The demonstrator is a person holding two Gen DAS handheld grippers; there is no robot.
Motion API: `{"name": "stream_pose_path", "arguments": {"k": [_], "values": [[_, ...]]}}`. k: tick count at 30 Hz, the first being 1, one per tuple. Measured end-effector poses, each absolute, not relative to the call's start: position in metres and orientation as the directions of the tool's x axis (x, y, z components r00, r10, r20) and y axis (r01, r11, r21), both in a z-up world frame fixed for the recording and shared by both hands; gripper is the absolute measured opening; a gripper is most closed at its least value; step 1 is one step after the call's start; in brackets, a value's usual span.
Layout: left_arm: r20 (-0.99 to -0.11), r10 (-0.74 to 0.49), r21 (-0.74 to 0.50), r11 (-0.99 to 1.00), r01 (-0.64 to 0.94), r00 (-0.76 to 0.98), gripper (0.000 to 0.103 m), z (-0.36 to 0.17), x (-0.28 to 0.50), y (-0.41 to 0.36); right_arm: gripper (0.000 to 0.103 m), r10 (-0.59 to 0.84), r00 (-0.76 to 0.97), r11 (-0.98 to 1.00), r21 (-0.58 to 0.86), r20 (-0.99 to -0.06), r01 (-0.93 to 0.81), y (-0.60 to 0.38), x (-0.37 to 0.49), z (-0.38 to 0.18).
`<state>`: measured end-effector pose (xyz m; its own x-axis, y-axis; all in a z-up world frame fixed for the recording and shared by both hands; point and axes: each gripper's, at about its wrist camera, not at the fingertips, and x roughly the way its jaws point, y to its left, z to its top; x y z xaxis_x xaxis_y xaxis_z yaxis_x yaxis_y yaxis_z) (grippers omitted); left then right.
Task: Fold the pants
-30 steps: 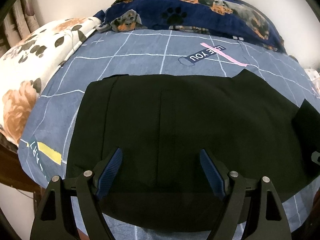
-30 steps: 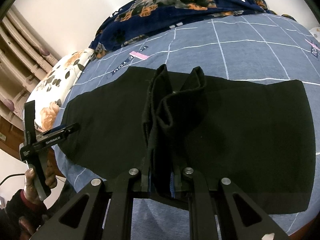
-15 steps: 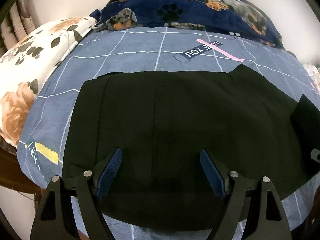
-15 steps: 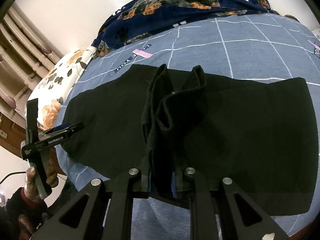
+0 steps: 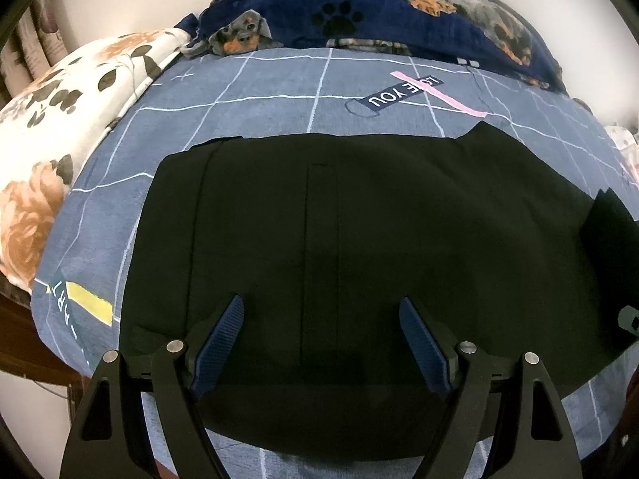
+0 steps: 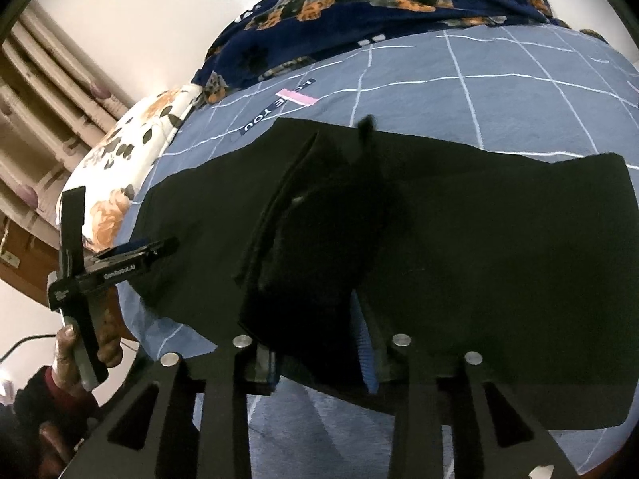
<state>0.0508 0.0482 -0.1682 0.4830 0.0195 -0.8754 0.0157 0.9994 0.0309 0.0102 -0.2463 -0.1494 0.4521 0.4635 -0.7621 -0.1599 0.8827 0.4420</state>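
Note:
Black pants [image 5: 359,219] lie flat across the blue checked bed. My left gripper [image 5: 319,319] hovers open and empty over their near edge at the left end, blue pads [image 5: 223,335] wide apart. In the right wrist view the pants [image 6: 499,239] spread across the bed, and a bunched fold of them [image 6: 319,247] sits between my right gripper's fingers [image 6: 361,343]. The right jaws stand partly apart around the fold, which slumps loosely. My left gripper [image 6: 131,259] shows at the left in that view, held by a hand.
A navy dog-print blanket [image 5: 379,12] lies along the far side of the bed by the wall. A floral pillow [image 5: 52,119] sits at the left end. The bed sheet [image 5: 279,99] has white grid lines. Curtains [image 6: 48,111] hang at the far left.
My right gripper's jaws have opened from a tight pinch, and the held fold has slumped and spread. My left gripper has stayed open, drifting slightly.

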Motion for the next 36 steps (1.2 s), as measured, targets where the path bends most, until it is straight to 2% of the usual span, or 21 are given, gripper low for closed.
{"name": "stream_pose_path", "arguments": {"k": [6,11,15,17,19,20,21,24,27,30,36], "values": [[-0.877,0.017,0.027,1.000,0.015,0.481,0.083,-0.169,0.051,0.048,0.050,0.514,0.422,0.855,0.486,-0.746,-0.183,-0.241,0.010,-0.151],[-0.877,0.017,0.028,0.999,0.016,0.481,0.083,-0.169,0.051,0.048,0.055,0.573,0.396,0.816,0.541,-0.717,-0.202,-0.241,0.009,-0.150],[-0.877,0.016,0.028,0.999,0.018,0.480,0.083,-0.169,0.051,0.047,0.055,0.711,0.395,0.684,0.702,-0.582,-0.195,-0.263,0.010,-0.141],[-0.877,0.013,0.026,0.999,0.020,0.481,0.083,-0.167,0.051,0.047,0.055,0.733,0.475,0.617,0.769,-0.486,-0.165,-0.299,0.010,-0.127],[-0.876,0.007,0.020,1.000,0.021,0.483,0.083,-0.165,0.050,0.047,0.046,0.674,0.593,0.609,0.786,-0.441,-0.108,-0.347,0.006,-0.115],[-0.875,-0.003,0.010,1.000,0.023,0.484,0.083,-0.164,0.050,0.047,0.027,0.632,0.637,0.616,0.785,-0.441,-0.068,-0.369,0.003,-0.113],[-0.873,-0.010,0.003,1.000,0.025,0.488,0.083,-0.162,0.049,0.046,0.015,0.583,0.670,0.628,0.778,-0.460,-0.013,-0.393,0.001,-0.113],[-0.862,-0.030,-0.019,0.999,0.027,0.506,0.083,-0.154,0.046,0.044,0.013,0.479,0.706,0.660,0.744,-0.522,0.102,-0.444,-0.005,-0.121],[-0.851,-0.049,-0.042,0.999,0.025,0.523,0.083,-0.147,0.045,0.043,0.013,0.452,0.703,0.641,0.748,-0.549,0.171,-0.478,-0.008,-0.135],[-0.849,-0.070,-0.062,0.998,0.034,0.523,0.083,-0.143,0.045,0.039,0.012,0.468,0.688,0.647,0.745,-0.555,0.160,-0.479,-0.002,-0.143],[-0.863,-0.043,-0.010,0.998,0.068,0.503,0.083,-0.149,0.040,0.024,0.012,0.527,0.658,0.659,0.747,-0.539,0.084,-0.463,0.023,-0.153]]}}
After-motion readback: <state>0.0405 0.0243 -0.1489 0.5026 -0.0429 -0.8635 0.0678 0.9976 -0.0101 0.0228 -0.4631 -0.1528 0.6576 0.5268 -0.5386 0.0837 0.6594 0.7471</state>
